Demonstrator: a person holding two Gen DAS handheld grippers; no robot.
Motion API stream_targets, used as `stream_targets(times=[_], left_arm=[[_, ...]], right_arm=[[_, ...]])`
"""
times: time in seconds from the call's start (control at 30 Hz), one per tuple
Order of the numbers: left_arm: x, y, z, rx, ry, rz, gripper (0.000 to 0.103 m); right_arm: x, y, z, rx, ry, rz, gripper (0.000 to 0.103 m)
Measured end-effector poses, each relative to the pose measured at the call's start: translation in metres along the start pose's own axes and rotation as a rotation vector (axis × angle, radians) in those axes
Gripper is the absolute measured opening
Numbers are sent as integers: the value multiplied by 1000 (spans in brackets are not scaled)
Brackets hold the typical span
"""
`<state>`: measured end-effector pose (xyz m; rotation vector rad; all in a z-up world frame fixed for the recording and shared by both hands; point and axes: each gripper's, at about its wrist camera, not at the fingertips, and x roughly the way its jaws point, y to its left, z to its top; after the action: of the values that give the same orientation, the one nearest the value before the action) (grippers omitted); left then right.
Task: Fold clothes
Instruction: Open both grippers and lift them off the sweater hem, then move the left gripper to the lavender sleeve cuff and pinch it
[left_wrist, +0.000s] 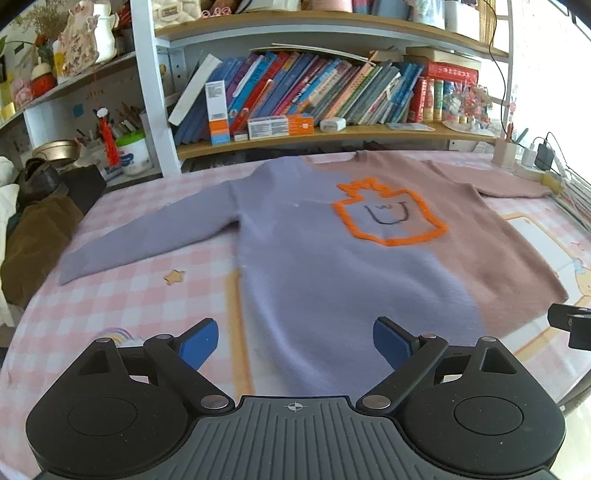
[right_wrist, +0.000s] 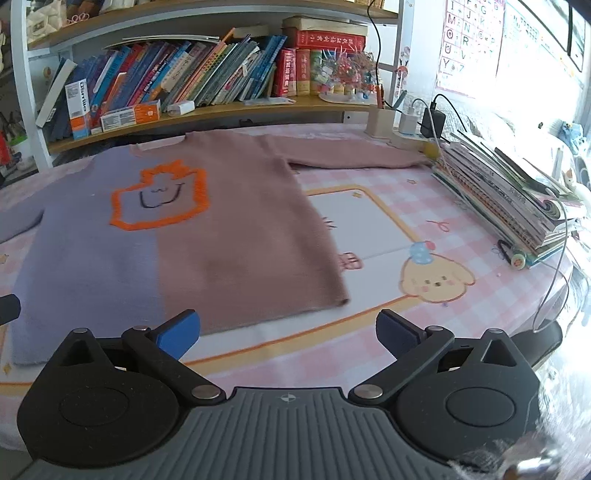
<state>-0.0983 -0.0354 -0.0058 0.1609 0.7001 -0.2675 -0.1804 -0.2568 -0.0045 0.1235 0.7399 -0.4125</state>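
Sweater (left_wrist: 332, 258) hem nearest, collar away.

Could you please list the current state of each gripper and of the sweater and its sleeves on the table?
left gripper: open, empty, over the purple hem.
right gripper: open, empty, near the brown hem corner.
sweater: unfolded, lying flat, front up.
purple sleeve: stretched out sideways.
brown sleeve: stretched out toward the stack of books.
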Motion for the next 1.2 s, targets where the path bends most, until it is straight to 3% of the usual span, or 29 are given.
stream_targets(times=[0.57,0.77,0.93,1.2], left_arm=[[28,91,-7,51,48,-118,93],[32,123,-7,-30,37,-121,93],[39,163,-9,-143,2,-63,93],[59,242,-21,-377,-16,123,91]], right_arm=[[-7,100,-24,71,44,-97,103],[-8,120,-20,57,40,-99,103],[-12,133,-15,12,20,-93,103],[-12,130,-14,0,39,-124,103]])
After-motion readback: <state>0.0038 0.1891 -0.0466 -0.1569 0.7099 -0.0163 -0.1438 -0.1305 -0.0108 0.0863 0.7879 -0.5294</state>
